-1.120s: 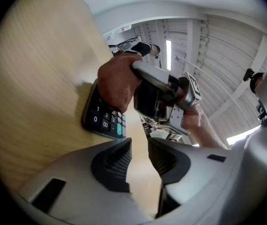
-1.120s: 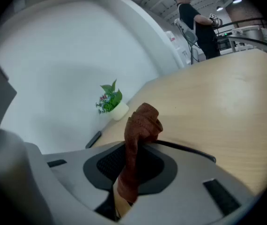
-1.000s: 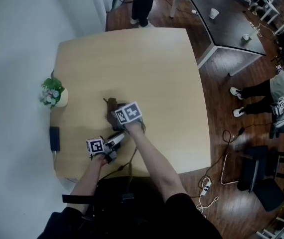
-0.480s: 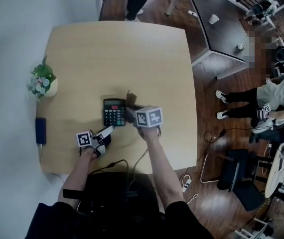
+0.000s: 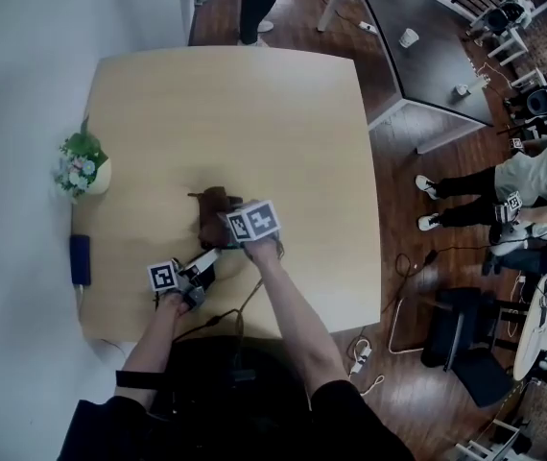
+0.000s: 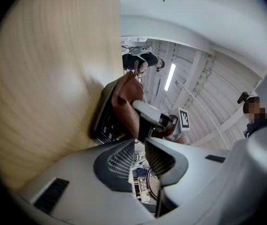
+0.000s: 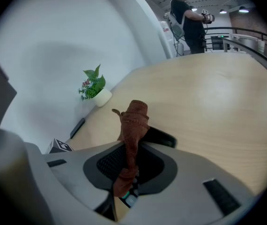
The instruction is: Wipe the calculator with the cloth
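A brown cloth (image 5: 214, 203) lies bunched over the black calculator, which it and the gripper hide in the head view. My right gripper (image 5: 228, 218) is shut on the cloth (image 7: 133, 118), whose folds stick up past its jaws. The calculator (image 7: 164, 137) shows as a dark edge just beyond them. My left gripper (image 5: 207, 257) points level at the calculator's (image 6: 103, 125) near corner. Its jaws (image 6: 139, 144) are closing, with a narrow gap and nothing between them. The cloth (image 6: 126, 97) drapes over the calculator's keys there.
A potted plant (image 5: 82, 171) and a black device (image 5: 80, 259) sit at the table's (image 5: 254, 113) left edge. Cables (image 5: 225, 320) run off the front edge. People stand beyond the far edge and sit at the right, near a dark table (image 5: 427, 36).
Half a second ago the right gripper held the cloth to the right of the bare calculator; it has now swept left over it and covers it. The left gripper has stayed in place.
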{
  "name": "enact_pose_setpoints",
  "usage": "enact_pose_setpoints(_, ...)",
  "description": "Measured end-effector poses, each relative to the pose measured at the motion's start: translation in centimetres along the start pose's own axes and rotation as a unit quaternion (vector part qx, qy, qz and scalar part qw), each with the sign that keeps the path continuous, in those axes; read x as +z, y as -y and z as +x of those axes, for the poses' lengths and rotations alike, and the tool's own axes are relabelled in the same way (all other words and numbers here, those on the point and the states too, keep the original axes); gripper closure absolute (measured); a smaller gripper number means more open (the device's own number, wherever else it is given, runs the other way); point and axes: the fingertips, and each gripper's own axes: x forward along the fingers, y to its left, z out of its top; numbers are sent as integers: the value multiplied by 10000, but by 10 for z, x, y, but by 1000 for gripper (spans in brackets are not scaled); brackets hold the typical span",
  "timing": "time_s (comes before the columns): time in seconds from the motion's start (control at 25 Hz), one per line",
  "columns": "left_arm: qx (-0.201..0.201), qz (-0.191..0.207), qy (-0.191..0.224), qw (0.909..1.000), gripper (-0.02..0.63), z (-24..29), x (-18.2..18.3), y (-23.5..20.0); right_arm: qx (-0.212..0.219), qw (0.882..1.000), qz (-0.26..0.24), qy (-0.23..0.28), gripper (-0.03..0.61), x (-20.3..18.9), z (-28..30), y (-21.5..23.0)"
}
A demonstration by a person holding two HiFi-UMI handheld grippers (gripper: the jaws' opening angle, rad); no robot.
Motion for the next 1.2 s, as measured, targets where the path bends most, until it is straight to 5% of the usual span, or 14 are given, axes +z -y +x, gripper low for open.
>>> enact_pose_setpoints(0.28,-31,-48,4,10000,546,-1,1,-3,-755,9949,511,421,512,-20,-69,69)
enact_pose_setpoints(0.48,-86,-56,64,9999,546,-3,2,-2,524,9966,34,636,511,22,-28,-24)
enact_pose_setpoints(0.6,-61,-83,114,9999,548,0,0,0,720,9966,-282,270,511,25,11,-51)
enact_pose_setpoints(1.0,-143,-49,162,9998,561,-3,3,2,-850,9959,311,21,511,-28,-61,74)
enact_pose_setpoints(1.12,-173,-7,226,9996,561,-5,4,3,-1251,9921,-42,67,511,-25,-83,87)
enact_pose_setpoints(1.2,-115,-21,313,9994,561,-9,4,2,-1392,9870,-790,176,511,-4,-87,74)
